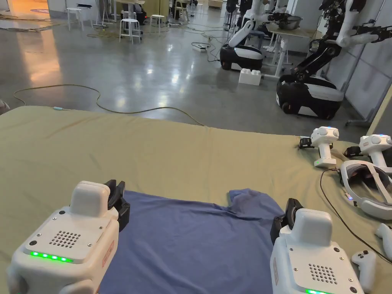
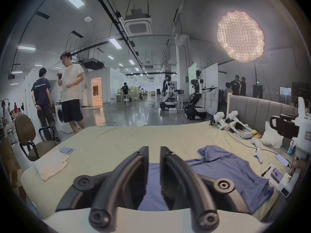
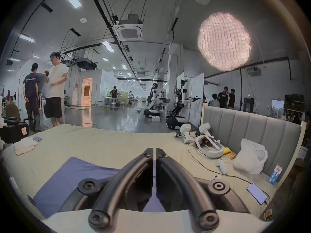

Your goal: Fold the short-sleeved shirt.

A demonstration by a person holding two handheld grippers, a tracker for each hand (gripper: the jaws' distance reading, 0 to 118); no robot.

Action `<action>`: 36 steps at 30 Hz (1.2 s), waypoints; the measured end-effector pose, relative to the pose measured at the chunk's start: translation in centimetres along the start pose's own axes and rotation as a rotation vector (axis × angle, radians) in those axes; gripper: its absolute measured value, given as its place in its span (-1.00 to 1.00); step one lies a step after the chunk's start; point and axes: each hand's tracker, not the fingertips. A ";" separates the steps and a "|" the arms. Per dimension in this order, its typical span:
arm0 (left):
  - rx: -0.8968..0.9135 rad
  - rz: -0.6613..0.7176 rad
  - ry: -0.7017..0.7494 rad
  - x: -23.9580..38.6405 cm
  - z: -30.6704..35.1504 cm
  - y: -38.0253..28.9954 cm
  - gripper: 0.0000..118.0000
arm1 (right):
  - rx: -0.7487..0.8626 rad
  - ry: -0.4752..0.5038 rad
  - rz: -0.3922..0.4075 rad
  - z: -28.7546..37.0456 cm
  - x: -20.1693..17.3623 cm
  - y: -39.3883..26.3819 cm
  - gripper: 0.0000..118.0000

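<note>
On the bed sheet at 6 o'clock in the head view: one blue shirt, lying mostly flat with a few creases and a sleeve bunched up at its 1 o'clock corner. Two grippers over it, the left gripper with a narrow gap between its jaws, the right gripper nearly pressed together, pinching nothing I can see. At 3 o'clock, one headset and two white controllers.

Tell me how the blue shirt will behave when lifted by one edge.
Likely floppy: the shirt lies flat with soft wrinkles and a folded sleeve, so it should drape and sag. Probably light, being thin cloth. It may drag on the sheet instead of sliding cleanly.
</note>
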 end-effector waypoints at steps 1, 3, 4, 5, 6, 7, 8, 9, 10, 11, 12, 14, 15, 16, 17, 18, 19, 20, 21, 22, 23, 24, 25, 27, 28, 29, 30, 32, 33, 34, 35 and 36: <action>0.012 -0.003 0.005 0.2 0.1 0.1 -0.92 | 0.017 0.040 -0.021 0.0 0.1 0.1 -1.00; 0.024 -0.003 0.009 0.4 0.2 0.2 -1.00 | 0.011 0.044 -0.028 0.0 0.0 0.4 -1.00; 0.028 0.002 0.006 0.4 0.2 0.2 -1.00 | 0.011 0.051 -0.025 0.2 -0.4 0.6 -1.00; 0.027 0.009 0.000 0.3 0.3 0.1 -1.00 | 0.016 0.054 -0.023 0.3 -0.5 0.7 -1.00; 0.027 0.012 0.003 0.2 0.4 0.1 -1.00 | 0.020 0.055 -0.019 0.3 -0.6 0.7 -1.00; 0.024 0.013 0.020 0.2 0.4 0.0 -1.00 | 0.019 0.059 -0.018 0.2 -0.6 0.7 -1.00; 0.015 0.014 0.020 -0.2 0.5 0.0 -1.00 | 0.016 0.063 -0.021 0.3 -0.9 0.8 -1.00; 0.003 0.017 0.033 -0.6 0.7 -0.2 -1.00 | 0.011 0.066 -0.026 0.3 -0.9 0.7 -1.00; -0.013 0.023 0.047 -1.2 0.9 -0.4 -1.00 | 0.004 0.071 -0.030 0.1 -0.9 0.6 -1.00; -0.048 0.035 0.046 -1.9 1.0 -0.6 -1.00 | -0.003 0.076 -0.033 0.0 -0.8 0.5 -1.00; -0.084 0.045 0.049 -2.9 1.3 -1.1 -1.00 | -0.009 0.079 -0.035 0.0 -1.0 0.4 -1.00; -0.165 0.058 0.052 -5.0 2.0 -2.2 -1.00 | -0.032 0.090 -0.030 -0.3 -1.0 -0.1 -1.00; -0.205 0.057 0.064 -6.2 2.2 -2.9 -1.00 | -0.045 0.093 -0.025 -0.4 -1.0 -0.3 -1.00; -0.255 0.053 0.068 -7.3 2.6 -3.6 -1.00 | -0.057 0.099 -0.023 -0.4 -1.1 -0.6 -1.00; -0.310 0.050 0.079 -8.6 3.1 -4.5 -1.00 | -0.069 0.106 -0.021 -0.5 -1.2 -0.9 -1.00; -0.379 0.054 0.092 -9.8 3.4 -5.5 -1.00 | -0.081 0.110 -0.021 -0.6 -1.2 -1.3 -1.00; -0.451 0.070 0.076 -10.5 3.9 -6.1 -1.00 | -0.093 0.113 -0.016 -0.7 -1.3 -1.6 -1.00; -0.498 0.093 0.076 -11.4 4.4 -7.1 -1.00 | -0.105 0.115 -0.010 -0.7 -1.5 -1.9 -1.00; -0.553 0.114 0.075 -12.1 4.7 -8.0 -1.00 | -0.117 0.119 -0.007 -0.8 -1.6 -2.3 -1.00; -0.594 0.133 0.068 -12.7 5.0 -8.9 -1.00 | -0.127 0.124 -0.006 -0.9 -1.7 -2.6 -1.00; -0.644 0.150 0.067 -13.3 5.3 -9.8 -1.00 | -0.142 0.130 -0.005 -1.0 -1.8 -3.0 -1.00; -0.704 0.156 0.051 -13.6 5.3 -10.6 -1.00 | -0.155 0.132 -0.001 -0.9 -1.9 -3.2 -1.00; -0.735 0.166 0.047 -13.8 5.4 -11.5 -1.00 | -0.168 0.134 0.003 -1.0 -2.1 -3.6 -1.00; -0.817 0.188 0.033 -14.2 5.1 -12.8 -0.99 | -0.188 0.140 0.010 -1.1 -2.3 -4.1 -1.00; -0.839 0.199 0.032 -14.2 5.0 -13.4 -0.94 | -0.199 0.143 0.013 -1.1 -2.5 -4.3 -1.00; -0.849 0.216 0.017 -14.2 4.9 -13.8 -0.84 | -0.209 0.146 0.016 -1.1 -2.5 -4.5 -1.00; -0.872 0.245 -0.004 -14.3 4.6 -14.2 -0.58 | -0.216 0.147 0.018 -1.0 -2.6 -4.7 -1.00; -0.883 0.285 -0.005 -15.0 3.9 -15.1 -0.06 | -0.227 0.145 0.023 -1.0 -2.6 -4.9 -1.00; -0.885 0.300 -0.006 -15.0 3.6 -15.4 0.02 | -0.234 0.145 0.026 -0.9 -2.6 -5.0 -1.00; -0.885 0.302 0.000 -14.9 3.3 -15.6 0.01 | -0.239 0.144 0.029 -0.9 -2.6 -5.1 -1.00; -0.893 0.306 0.005 -14.9 3.0 -15.9 0.02 | -0.242 0.142 0.031 -0.9 -2.5 -5.3 -1.00; -0.915 0.299 0.019 -14.9 2.6 -16.3 0.01 | -0.247 0.138 0.034 -0.9 -2.4 -5.4 -1.00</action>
